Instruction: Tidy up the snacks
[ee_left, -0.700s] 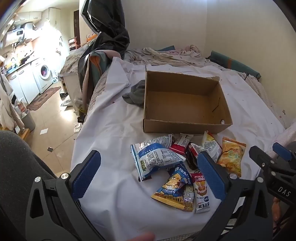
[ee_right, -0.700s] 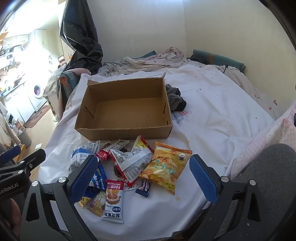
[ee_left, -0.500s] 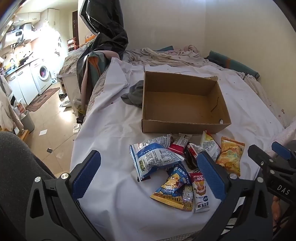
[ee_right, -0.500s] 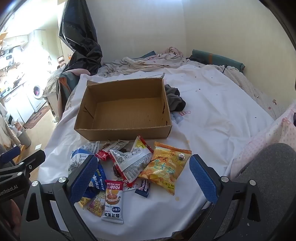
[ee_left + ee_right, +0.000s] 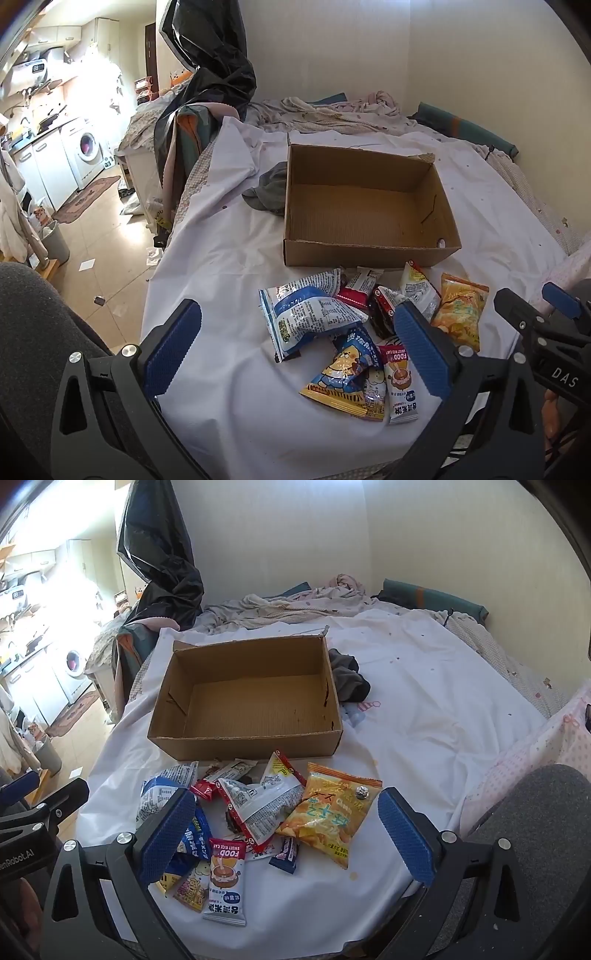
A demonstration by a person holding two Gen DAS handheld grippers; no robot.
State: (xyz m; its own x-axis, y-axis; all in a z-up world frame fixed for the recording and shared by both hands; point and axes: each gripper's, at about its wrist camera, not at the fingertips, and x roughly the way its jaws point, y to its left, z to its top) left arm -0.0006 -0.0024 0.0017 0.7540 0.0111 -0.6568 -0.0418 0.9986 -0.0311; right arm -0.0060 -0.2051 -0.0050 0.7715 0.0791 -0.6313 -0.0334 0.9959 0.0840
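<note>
A white sheet (image 5: 424, 716) covers the bed, with broad bare cloth to the right of the cardboard box (image 5: 243, 734) and a left edge that drops to the floor. The box sits open-topped mid-bed, a dark garment (image 5: 349, 681) touching its right wall. Just in front of its near wall lies the snack pile: a blue-white bag (image 5: 306, 317), an orange chip bag (image 5: 328, 812), and a "FOOD" rice-cake packet (image 5: 225, 882) nearest the bed's front edge. The left hand-held gripper (image 5: 295, 350) and right hand-held gripper (image 5: 284, 834) hover above the pile, both spread wide, holding nothing.
</note>
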